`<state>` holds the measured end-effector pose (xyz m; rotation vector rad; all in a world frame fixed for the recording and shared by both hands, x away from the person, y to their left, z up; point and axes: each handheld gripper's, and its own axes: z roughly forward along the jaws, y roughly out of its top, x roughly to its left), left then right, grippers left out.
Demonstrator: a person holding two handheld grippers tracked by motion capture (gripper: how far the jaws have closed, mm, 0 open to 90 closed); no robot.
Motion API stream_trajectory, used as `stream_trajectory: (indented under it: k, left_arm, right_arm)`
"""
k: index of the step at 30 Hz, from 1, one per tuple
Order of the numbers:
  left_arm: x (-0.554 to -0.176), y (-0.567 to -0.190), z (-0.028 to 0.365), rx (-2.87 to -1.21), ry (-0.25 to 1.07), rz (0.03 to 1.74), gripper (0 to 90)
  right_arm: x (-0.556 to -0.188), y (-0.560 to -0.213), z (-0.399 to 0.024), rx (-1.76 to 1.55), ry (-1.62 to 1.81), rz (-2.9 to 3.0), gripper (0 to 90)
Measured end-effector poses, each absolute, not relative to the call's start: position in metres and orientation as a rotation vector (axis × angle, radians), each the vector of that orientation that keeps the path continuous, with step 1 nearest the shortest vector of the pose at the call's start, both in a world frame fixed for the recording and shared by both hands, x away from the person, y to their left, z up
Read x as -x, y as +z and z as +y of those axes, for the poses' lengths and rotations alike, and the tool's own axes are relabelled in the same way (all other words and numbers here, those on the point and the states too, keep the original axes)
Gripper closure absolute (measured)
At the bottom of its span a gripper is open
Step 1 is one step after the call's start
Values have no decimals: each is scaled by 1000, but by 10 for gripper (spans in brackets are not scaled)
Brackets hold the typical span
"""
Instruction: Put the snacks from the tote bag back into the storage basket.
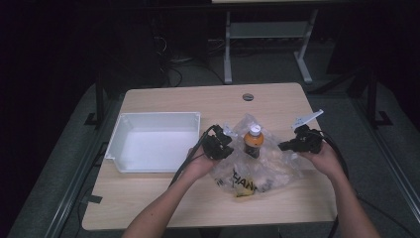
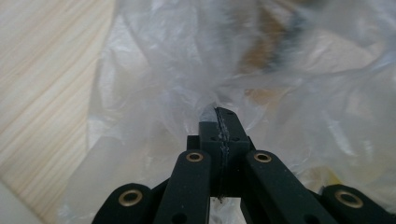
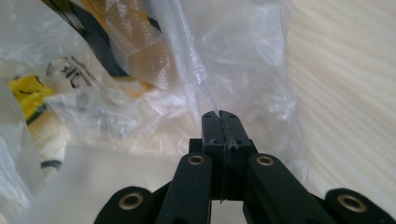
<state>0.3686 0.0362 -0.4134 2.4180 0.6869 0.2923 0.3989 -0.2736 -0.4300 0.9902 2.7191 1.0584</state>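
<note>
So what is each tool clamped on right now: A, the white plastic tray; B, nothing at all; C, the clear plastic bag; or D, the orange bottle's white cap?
C: the left tool and the right tool each have their jaws shut on a fold of the clear plastic bag.

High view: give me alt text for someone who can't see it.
Both grippers, left gripper and right gripper, pinch opposite sides of a clear plastic bag on a wooden table; an orange bottle stands in it. A white tray sits left.
</note>
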Motion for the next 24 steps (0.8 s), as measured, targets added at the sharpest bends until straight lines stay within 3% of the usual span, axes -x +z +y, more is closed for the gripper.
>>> stream_trajectory:
  k: [24]
  left_arm:
    - [-365,-452,25,-2447,240,713,900]
  right_arm:
    - [-382,-467,-294,-1068,1079,2704,900]
